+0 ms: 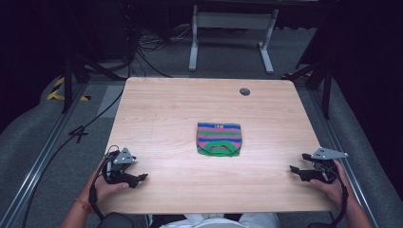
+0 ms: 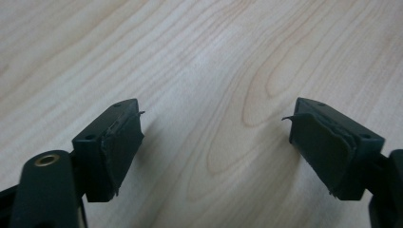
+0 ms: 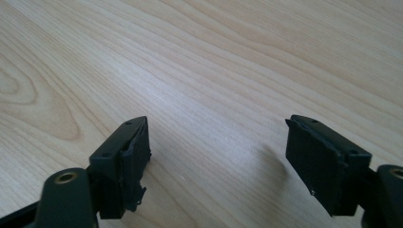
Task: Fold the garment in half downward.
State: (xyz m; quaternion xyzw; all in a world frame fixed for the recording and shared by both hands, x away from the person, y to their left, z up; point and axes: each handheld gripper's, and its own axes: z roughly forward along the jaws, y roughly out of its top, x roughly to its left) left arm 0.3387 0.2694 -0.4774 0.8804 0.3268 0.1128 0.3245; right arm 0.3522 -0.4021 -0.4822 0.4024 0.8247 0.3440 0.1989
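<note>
A small striped knitted garment [image 1: 219, 138], in blue, pink and green bands with a green hem, lies flat near the middle of the wooden table [image 1: 171, 109]. My left gripper [image 1: 141, 177] rests low at the table's front left, held by a hand, well away from the garment. Its jaws stand wide apart over bare wood [image 2: 214, 128] with nothing between them. My right gripper [image 1: 295, 169] sits at the front right edge, also apart from the garment. It is open too, over bare wood [image 3: 216, 137].
A round grommet hole [image 1: 244, 91] is set in the table's far right part. Beyond the far edge stand a white desk frame [image 1: 232, 38] and cables [image 1: 142, 52] on grey carpet. Metal rails [image 1: 43, 156] run along both sides.
</note>
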